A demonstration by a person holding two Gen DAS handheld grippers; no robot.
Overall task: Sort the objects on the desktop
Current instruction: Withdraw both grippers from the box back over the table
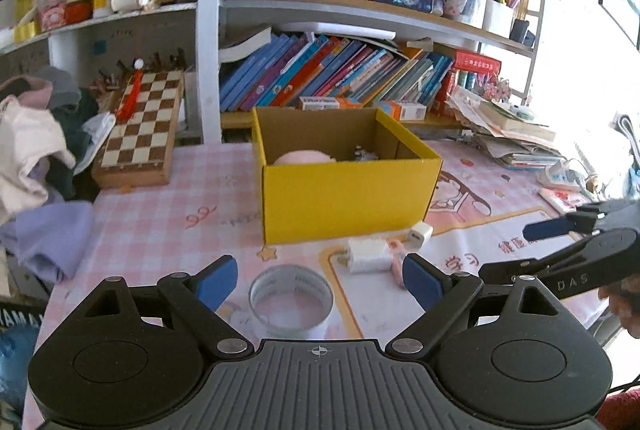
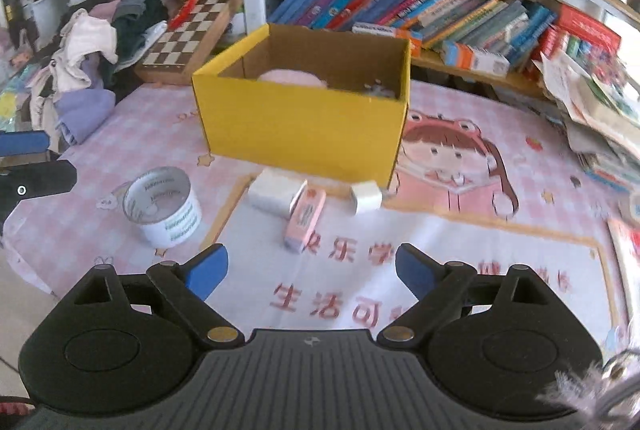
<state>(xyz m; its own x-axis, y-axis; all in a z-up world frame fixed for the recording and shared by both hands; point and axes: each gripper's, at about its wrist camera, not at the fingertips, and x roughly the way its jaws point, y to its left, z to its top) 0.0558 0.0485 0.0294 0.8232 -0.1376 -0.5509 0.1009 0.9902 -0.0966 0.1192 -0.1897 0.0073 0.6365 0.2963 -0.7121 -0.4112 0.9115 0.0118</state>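
A yellow cardboard box stands open on the pink desk mat, with a pink soft thing and a small dark item inside. In front of it lie a roll of white tape, a white charger block, a pink eraser and a small white cube plug. My left gripper is open, hovering just above the tape roll. My right gripper is open near the eraser, nothing between its fingers; it also shows at the right of the left wrist view.
A chessboard box and a heap of clothes lie left of the box. Leaning books fill the shelf behind. A stack of papers and books sits at the right. The mat's near edge drops off at the left.
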